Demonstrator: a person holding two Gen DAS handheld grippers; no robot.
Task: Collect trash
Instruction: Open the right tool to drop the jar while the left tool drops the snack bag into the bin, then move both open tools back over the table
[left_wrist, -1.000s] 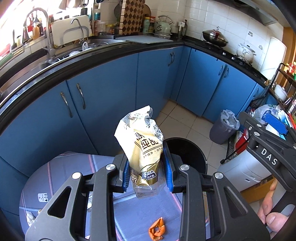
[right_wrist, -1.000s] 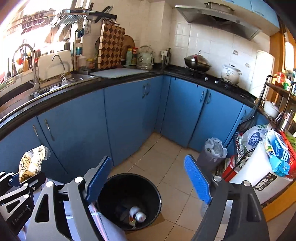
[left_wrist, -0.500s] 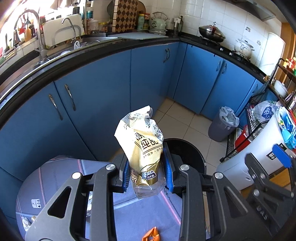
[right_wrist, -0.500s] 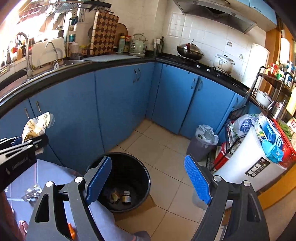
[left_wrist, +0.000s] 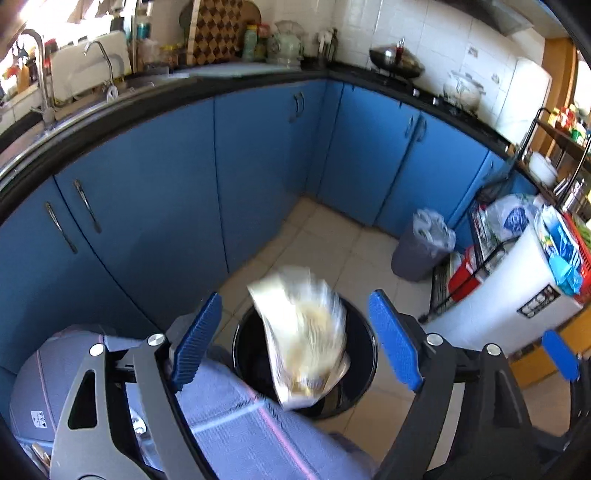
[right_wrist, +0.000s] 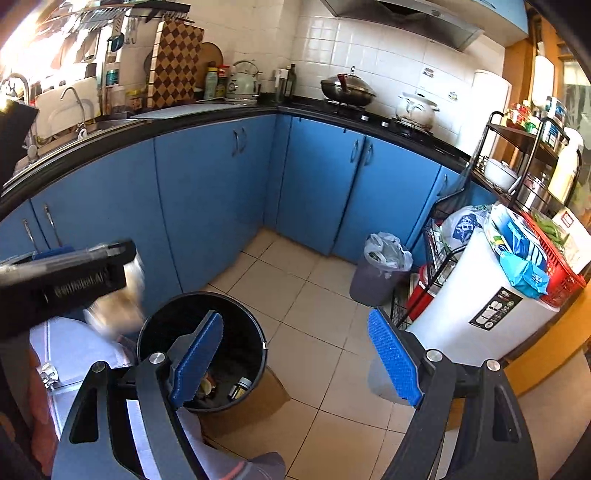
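My left gripper (left_wrist: 295, 341) is open, its blue pads wide apart. The yellow-white snack bag (left_wrist: 304, 338) is blurred and loose between the pads, falling over the black trash bin (left_wrist: 364, 363). In the right wrist view the bag (right_wrist: 114, 314) is a blur under the left gripper's body, just left of the bin (right_wrist: 159, 325), which holds a few small pieces of trash. My right gripper (right_wrist: 295, 363) is open and empty, above and right of the bin.
A table with a blue-grey cloth (left_wrist: 229, 417) lies next to the bin. Blue cabinets (left_wrist: 258, 177) curve behind. A small grey bin with a bag (right_wrist: 380, 266), a white appliance (right_wrist: 480, 306) and a wire rack (right_wrist: 517, 155) stand at the right.
My left gripper has opened and let go of the snack bag, which now drops over the black bin. Both grippers have shifted to the right.
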